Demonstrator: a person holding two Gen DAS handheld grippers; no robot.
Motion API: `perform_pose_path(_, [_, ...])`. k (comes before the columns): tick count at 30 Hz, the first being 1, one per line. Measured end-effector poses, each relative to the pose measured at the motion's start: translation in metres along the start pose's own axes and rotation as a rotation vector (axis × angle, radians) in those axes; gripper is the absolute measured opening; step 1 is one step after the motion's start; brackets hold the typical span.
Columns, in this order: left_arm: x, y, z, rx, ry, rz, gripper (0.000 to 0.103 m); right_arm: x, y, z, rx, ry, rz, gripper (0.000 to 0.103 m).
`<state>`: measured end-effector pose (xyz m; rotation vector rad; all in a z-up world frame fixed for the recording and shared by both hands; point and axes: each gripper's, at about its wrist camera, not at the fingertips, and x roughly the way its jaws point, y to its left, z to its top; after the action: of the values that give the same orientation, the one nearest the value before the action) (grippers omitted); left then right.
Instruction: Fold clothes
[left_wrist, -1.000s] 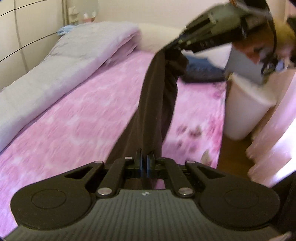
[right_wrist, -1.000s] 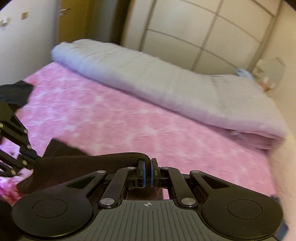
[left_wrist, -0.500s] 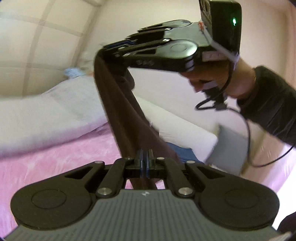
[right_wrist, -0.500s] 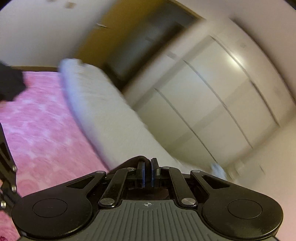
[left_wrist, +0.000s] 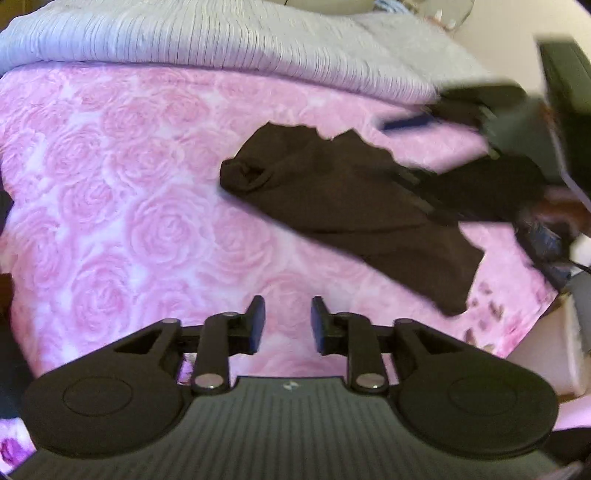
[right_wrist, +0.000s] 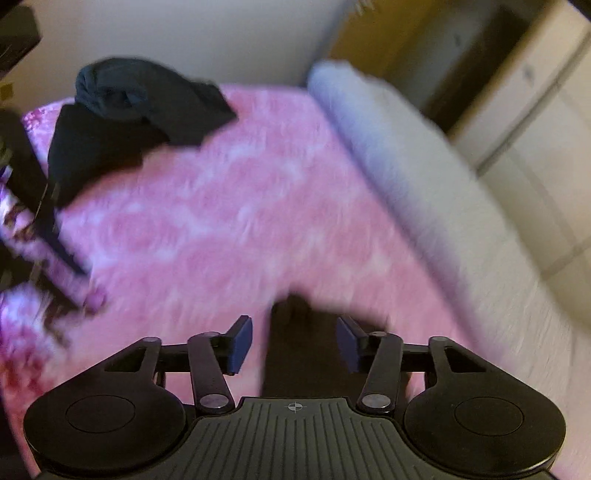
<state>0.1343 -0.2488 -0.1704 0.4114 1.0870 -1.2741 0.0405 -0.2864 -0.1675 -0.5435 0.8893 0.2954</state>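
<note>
A dark brown, soft cloth garment lies loose on the bed, spread in a rough slanted strip across the pink rose-patterned bedspread, nearer the bed's right edge than its left, with one end bunched into a small roll toward the middle of the bed. It is laid out but not yet folded: no crisp fold line shows, the far edge is ragged, and the whole job of squaring and doubling it over looks to be ahead.

The left gripper hangs above bare bedspread just short of the garment, its jaws apart and holding nothing. The right gripper has its jaws wide apart too; dark brown cloth lies in the gap between them, but the blue pads stand clear of it on both sides.

A second heap of dark navy and black clothes waits at a far corner of the bed, so more pieces remain. A rolled grey ribbed quilt runs along the bed's far edge.

No brand, label or writing can be read; blur hides fine detail.
</note>
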Motion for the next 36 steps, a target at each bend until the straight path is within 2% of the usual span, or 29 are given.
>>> perform_pose_path(3, [0.022, -0.014, 0.007, 0.090, -0.001, 0.004, 0.039, 0.004, -0.013, -0.050, 0.097, 0.145, -0.011, 0.056])
perform_pose_path(6, [0.055, -0.023, 0.035, 0.167, -0.009, -0.009, 0.050, 0.000, -0.039, -0.102, 0.221, 0.256, -0.043, 0.059])
perform_pose_path(9, [0.090, -0.044, 0.065, 0.233, -0.004, -0.013, 0.051, -0.008, -0.079, -0.155, 0.371, 0.328, -0.063, 0.061])
perform_pose_path(14, [0.143, -0.087, 0.104, 0.313, -0.001, 0.004, 0.053, 0.008, -0.159, -0.241, 0.617, 0.361, -0.073, 0.075])
perform_pose_path(16, [0.161, -0.106, 0.116, 0.335, 0.006, 0.011, 0.060, 0.017, -0.189, -0.274, 0.705, 0.371, -0.073, 0.075])
perform_pose_path(19, [0.192, -0.129, 0.132, 0.421, 0.032, 0.028, 0.061, 0.039, -0.219, -0.313, 0.785, 0.381, -0.052, 0.076])
perform_pose_path(23, [0.241, -0.145, 0.168, 0.554, 0.063, 0.042, 0.064, 0.058, -0.227, -0.344, 0.803, 0.378, 0.024, 0.076])
perform_pose_path(27, [0.299, -0.154, 0.211, 0.713, 0.098, 0.046, 0.065, 0.059, -0.214, -0.362, 0.819, 0.369, 0.157, 0.074])
perform_pose_path(28, [0.312, -0.157, 0.220, 0.742, 0.098, 0.049, 0.065, 0.056, -0.211, -0.365, 0.830, 0.359, 0.167, 0.064])
perform_pose_path(29, [0.326, -0.159, 0.228, 0.769, 0.097, 0.052, 0.065, 0.052, -0.208, -0.367, 0.842, 0.353, 0.168, 0.042])
perform_pose_path(30, [0.339, -0.160, 0.237, 0.789, 0.096, 0.058, 0.065, 0.049, -0.206, -0.370, 0.853, 0.354, 0.155, 0.028])
perform_pose_path(31, [0.353, -0.163, 0.244, 0.807, 0.101, 0.066, 0.065, 0.044, -0.205, -0.372, 0.871, 0.352, 0.146, 0.005])
perform_pose_path(32, [0.366, -0.164, 0.249, 0.819, 0.117, 0.077, 0.065, 0.037, -0.205, -0.374, 0.904, 0.340, 0.144, 0.000])
perform_pose_path(35, [0.402, -0.163, 0.256, 0.848, 0.233, 0.096, 0.058, 0.018, -0.208, -0.375, 0.933, 0.304, 0.134, 0.000])
perform_pose_path(36, [0.408, -0.161, 0.257, 0.843, 0.273, 0.074, 0.042, 0.011, -0.209, -0.374, 0.925, 0.293, 0.129, 0.000])
